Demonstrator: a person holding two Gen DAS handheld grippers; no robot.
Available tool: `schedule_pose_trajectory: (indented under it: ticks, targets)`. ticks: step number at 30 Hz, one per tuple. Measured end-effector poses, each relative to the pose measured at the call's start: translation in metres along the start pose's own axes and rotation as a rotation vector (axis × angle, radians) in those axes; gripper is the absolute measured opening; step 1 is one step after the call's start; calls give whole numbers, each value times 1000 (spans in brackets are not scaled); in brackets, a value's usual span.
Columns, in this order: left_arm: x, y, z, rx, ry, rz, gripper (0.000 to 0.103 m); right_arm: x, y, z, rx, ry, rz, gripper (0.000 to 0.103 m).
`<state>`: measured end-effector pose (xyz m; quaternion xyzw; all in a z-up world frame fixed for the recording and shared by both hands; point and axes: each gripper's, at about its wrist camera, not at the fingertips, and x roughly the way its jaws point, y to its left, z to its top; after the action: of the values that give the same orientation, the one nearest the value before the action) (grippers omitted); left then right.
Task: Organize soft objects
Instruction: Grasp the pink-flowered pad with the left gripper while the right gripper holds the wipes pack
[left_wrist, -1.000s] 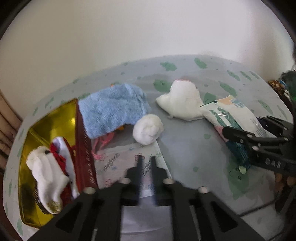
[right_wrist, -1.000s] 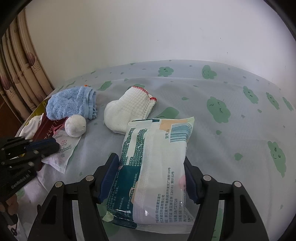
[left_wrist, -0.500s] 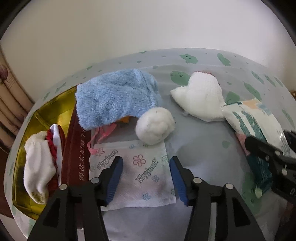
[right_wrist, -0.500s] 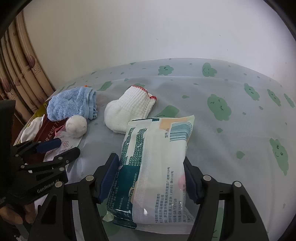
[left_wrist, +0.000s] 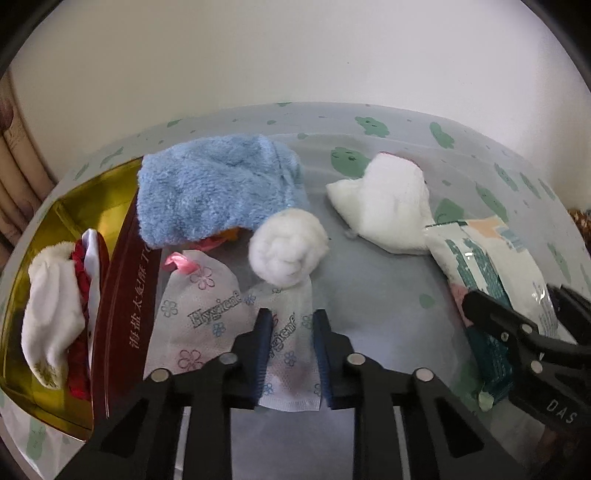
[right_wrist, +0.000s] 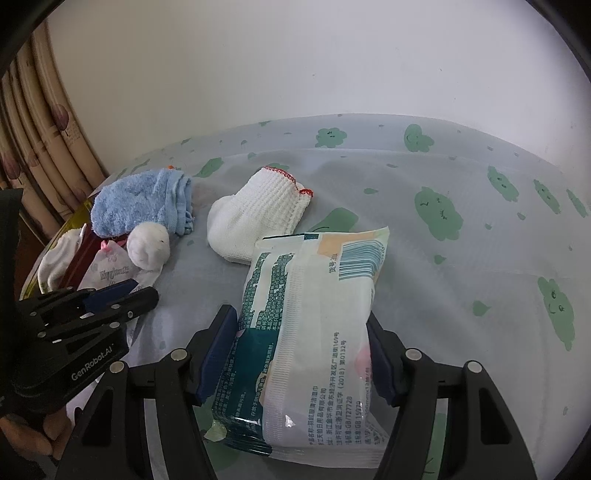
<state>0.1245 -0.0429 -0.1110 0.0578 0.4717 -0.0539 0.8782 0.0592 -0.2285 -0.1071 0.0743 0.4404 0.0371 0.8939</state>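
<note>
My left gripper (left_wrist: 292, 332) has its jaws closing on a white flowered pouch (left_wrist: 207, 317), whose cloth bunches up between the blue pads. A white cotton ball (left_wrist: 288, 251) lies just beyond it, and a fluffy blue sock (left_wrist: 214, 195) lies behind that. Further right rests a white knit sock (left_wrist: 384, 206). My right gripper (right_wrist: 299, 321) is shut on a wet-wipes pack (right_wrist: 314, 332), which lies on the cloth. In the right wrist view the left gripper (right_wrist: 136, 291) is low at the left.
A gold box (left_wrist: 74, 206) with a dark red wall (left_wrist: 122, 295) sits at the left and holds a white sock (left_wrist: 51, 306) and red fabric. The tablecloth (right_wrist: 443, 206) has green cloud prints. A curtain (right_wrist: 44, 147) hangs at the far left.
My left gripper opened wide, sank over the flowered pouch and closed on it, crumpling the cloth. The right gripper and its wipes pack have not moved.
</note>
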Motion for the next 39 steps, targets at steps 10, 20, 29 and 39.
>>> schedule_pose_trajectory:
  ticks: [10, 20, 29, 39]
  targets:
    - [-14, 0, -3, 14, -1, -16, 12, 1, 1, 0, -8, 7, -10, 64]
    - [-41, -7, -4, 59, -33, -65, 12, 1, 2, 0, -7, 8, -11, 64]
    - [-43, 5, -11, 28, -34, -239, 34, 1, 2, 0, -8, 8, -11, 64]
    - [-41, 14, -13, 109, -51, -114, 64, 3, -3, 2, 9, 8, 19, 66]
